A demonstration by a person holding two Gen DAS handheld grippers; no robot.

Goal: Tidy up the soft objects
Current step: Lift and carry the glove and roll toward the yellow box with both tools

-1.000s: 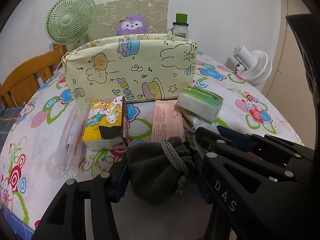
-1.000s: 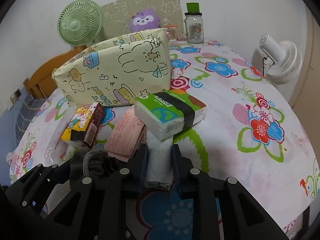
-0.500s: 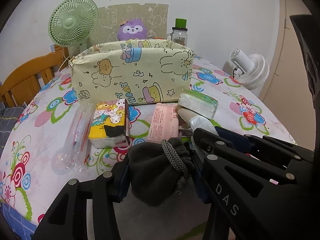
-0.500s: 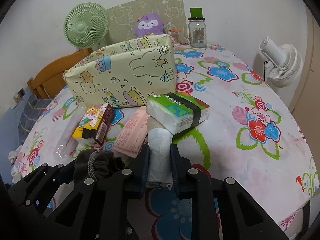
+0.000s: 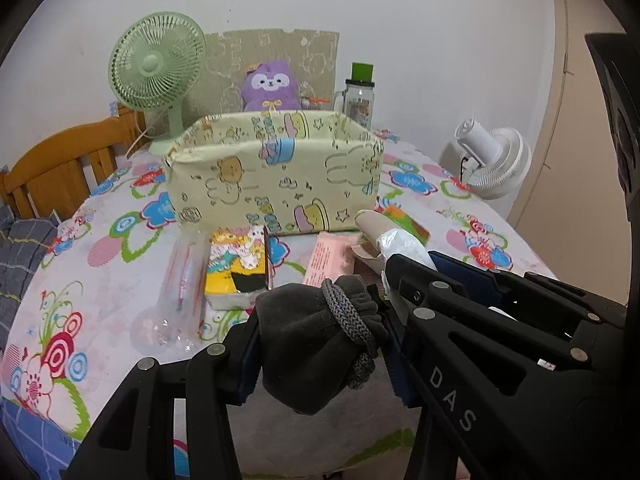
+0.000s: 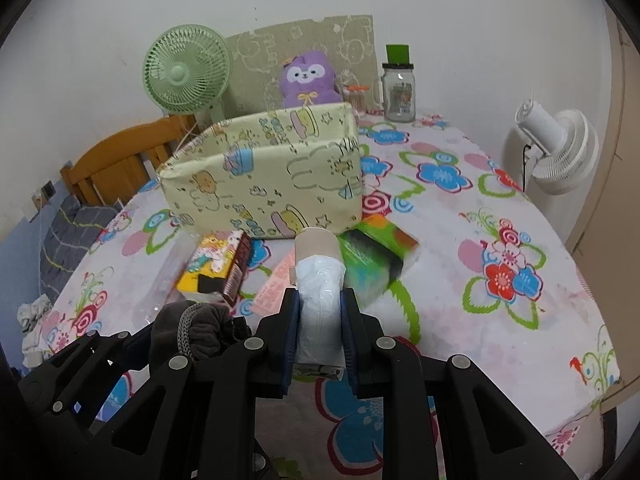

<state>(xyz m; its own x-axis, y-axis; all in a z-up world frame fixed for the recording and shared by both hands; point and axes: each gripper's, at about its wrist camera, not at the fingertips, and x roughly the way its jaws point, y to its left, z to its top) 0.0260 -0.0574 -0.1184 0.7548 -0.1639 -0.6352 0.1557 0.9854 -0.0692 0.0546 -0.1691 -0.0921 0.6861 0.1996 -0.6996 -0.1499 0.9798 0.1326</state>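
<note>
Left gripper [image 5: 320, 344] clamped on grey drawstring pouch [image 5: 316, 344], held above table edge. Right gripper [image 6: 320, 328] clamped on white bag roll [image 6: 320, 300]. Both short of cartoon-print fabric bin [image 5: 276, 184]; tissue packs [image 5: 236, 264] between.

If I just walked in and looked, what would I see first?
Probably the big yellow cartoon box in the middle of the flowery table, with a purple plush toy peeking over it from behind. Up close, the left gripper squeezes a dark grey pouch and the right gripper squeezes a white plastic roll.
</note>
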